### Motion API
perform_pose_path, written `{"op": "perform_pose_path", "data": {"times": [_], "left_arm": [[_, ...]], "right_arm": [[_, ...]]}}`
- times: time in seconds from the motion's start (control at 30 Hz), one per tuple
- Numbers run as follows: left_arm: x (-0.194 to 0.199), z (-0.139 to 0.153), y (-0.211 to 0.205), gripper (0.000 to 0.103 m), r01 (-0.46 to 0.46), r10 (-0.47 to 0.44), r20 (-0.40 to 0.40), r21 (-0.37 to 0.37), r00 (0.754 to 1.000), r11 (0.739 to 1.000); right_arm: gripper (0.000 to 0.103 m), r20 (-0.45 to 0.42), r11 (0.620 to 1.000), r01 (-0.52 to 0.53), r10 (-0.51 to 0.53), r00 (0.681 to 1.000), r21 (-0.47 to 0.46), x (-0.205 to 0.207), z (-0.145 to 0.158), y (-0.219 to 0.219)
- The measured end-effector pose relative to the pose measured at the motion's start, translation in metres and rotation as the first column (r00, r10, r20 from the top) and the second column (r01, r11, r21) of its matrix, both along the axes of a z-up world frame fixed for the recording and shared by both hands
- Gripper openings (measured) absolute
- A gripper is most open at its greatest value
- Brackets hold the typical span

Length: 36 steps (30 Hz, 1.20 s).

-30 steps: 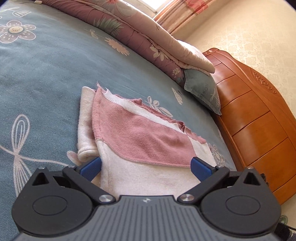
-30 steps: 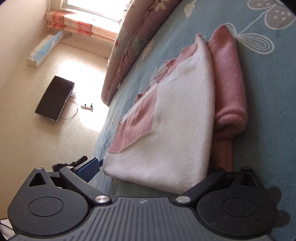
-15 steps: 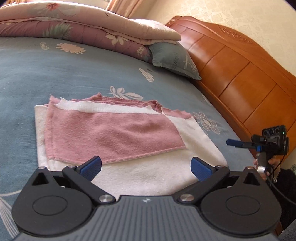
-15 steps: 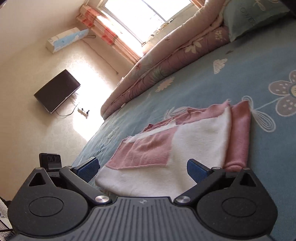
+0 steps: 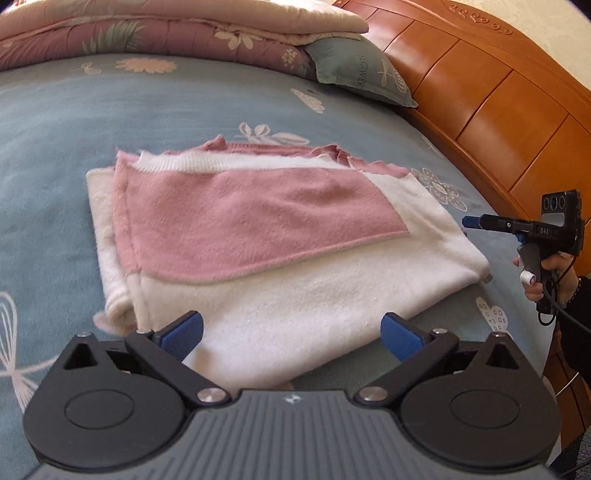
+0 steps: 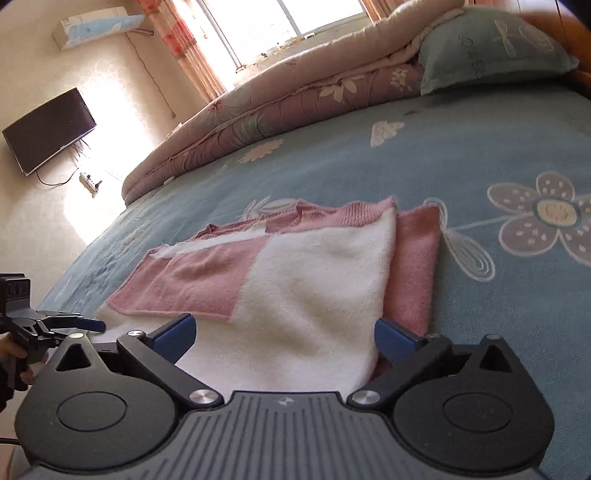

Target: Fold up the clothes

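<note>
Pulling back from the sweater [image 5: 280, 258], you now hold both the left gripper [image 5: 291, 332] and the right gripper [image 6: 284, 334] level, spread and empty; it lies folded flat on the bed [image 5: 55, 122], so folding looks finished.

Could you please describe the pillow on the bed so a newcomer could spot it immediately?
Follow the wooden headboard to where the rolled floral quilt ends. The pillow sits there, wedged under the quilt: grey-green, with pale line drawings and lettering, unlike the pink quilt.
</note>
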<state>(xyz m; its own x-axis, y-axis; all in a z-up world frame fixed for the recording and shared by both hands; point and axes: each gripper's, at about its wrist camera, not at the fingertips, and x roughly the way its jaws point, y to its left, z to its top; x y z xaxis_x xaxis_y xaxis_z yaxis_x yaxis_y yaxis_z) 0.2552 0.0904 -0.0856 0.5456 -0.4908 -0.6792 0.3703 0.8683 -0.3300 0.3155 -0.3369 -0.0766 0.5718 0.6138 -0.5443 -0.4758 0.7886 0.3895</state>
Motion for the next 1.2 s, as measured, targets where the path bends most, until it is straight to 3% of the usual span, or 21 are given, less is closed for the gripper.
{"op": "perform_pose_path", "data": {"times": [0.1,0.17,0.3,0.37,0.43,0.5,0.6,0.67,0.77,0.9,1.0,1.1,1.2], "left_arm": [[0.029,0.009,-0.016,0.102,-0.003,0.004,0.057,-0.016,0.998,1.0],[0.049,0.005,-0.026,0.102,-0.012,0.013,0.062,-0.022,0.998,1.0],[0.074,-0.02,-0.034,0.102,-0.083,0.079,0.048,0.09,0.996,0.992],[0.077,-0.033,-0.017,0.102,-0.149,0.147,0.029,0.122,0.989,0.981],[0.069,-0.033,0.002,0.102,-0.146,0.144,0.043,0.052,0.989,0.988],[0.065,-0.027,0.011,0.102,-0.164,0.163,0.027,0.034,0.986,0.986],[0.051,-0.008,0.012,0.102,-0.187,0.184,0.051,0.05,0.982,0.981],[0.038,0.004,0.004,0.102,-0.145,0.138,0.094,0.079,0.986,0.986],[0.012,0.014,-0.019,0.102,-0.061,0.036,0.158,0.161,0.987,0.985],[-0.016,0.008,-0.04,0.102,-0.013,-0.004,0.139,0.126,0.99,0.992],[-0.039,-0.008,-0.034,0.102,-0.065,0.048,0.122,0.133,0.991,0.989],[-0.048,-0.023,-0.011,0.101,-0.132,0.128,0.045,0.099,0.991,0.986],[-0.055,-0.007,-0.007,0.101,-0.142,0.134,0.077,0.098,0.988,0.985]], "right_arm": [[0.103,0.038,1.0,0.008,-0.007,0.999,-0.027,0.024,0.01,0.028],[0.103,0.008,1.0,-0.008,0.008,1.0,-0.013,0.042,0.002,0.044],[0.103,-0.031,0.993,0.034,-0.038,0.999,-0.113,0.059,-0.03,0.058],[0.102,-0.017,0.993,0.045,-0.047,0.999,-0.107,0.056,-0.037,0.047],[0.1,-0.031,0.994,0.055,-0.058,0.998,-0.094,0.052,-0.036,0.035],[0.099,-0.036,0.993,0.039,-0.043,0.998,-0.11,0.049,-0.033,0.031],[0.1,-0.037,0.987,0.053,-0.059,0.998,-0.151,0.042,-0.025,0.036],[0.103,-0.026,0.983,0.062,-0.068,0.997,-0.175,0.031,-0.015,0.045],[0.103,0.007,0.984,-0.001,0.003,1.0,-0.177,0.004,0.0,0.062],[0.103,-0.001,0.978,-0.079,0.081,0.997,-0.19,-0.023,0.004,0.086],[0.103,-0.036,0.977,-0.076,0.07,0.997,-0.2,-0.036,-0.006,0.087],[0.103,-0.085,0.977,-0.049,0.032,0.996,-0.206,-0.048,-0.02,0.074],[0.103,-0.083,0.978,-0.031,0.014,0.996,-0.205,-0.06,-0.019,0.065]]}}
